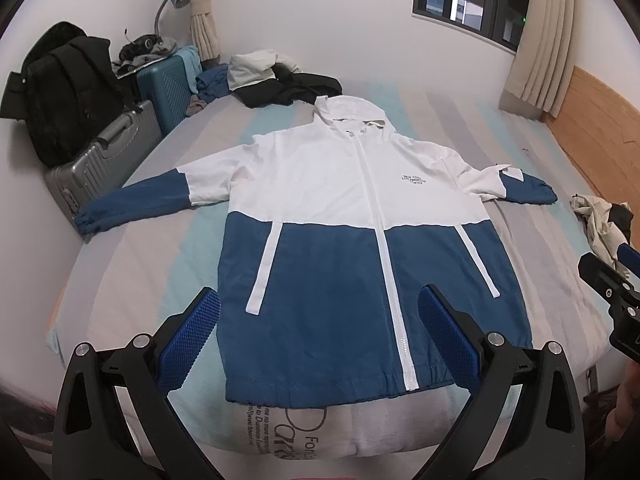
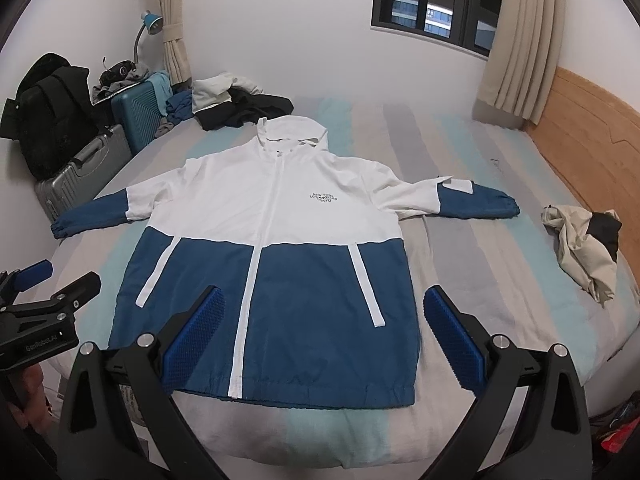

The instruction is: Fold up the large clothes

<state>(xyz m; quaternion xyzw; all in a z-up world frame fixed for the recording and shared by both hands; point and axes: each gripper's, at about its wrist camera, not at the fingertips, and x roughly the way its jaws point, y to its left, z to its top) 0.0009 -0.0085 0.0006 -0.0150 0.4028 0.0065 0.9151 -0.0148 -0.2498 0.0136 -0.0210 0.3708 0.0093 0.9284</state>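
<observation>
The jacket (image 1: 340, 216) lies spread flat on the bed (image 1: 540, 184), ahead of both tongs. Left tongs (image 1: 320, 336) and right tongs (image 2: 322, 332) gape wide, holding nothing.

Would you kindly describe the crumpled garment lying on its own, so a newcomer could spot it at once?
Start from the striped bed with the jacket spread flat on it. Beyond the jacket's sleeve cuff on the wooden headboard side lies a crumpled cream garment with a black patch. Unlike the clothes pile behind the hood, it lies alone.
</observation>
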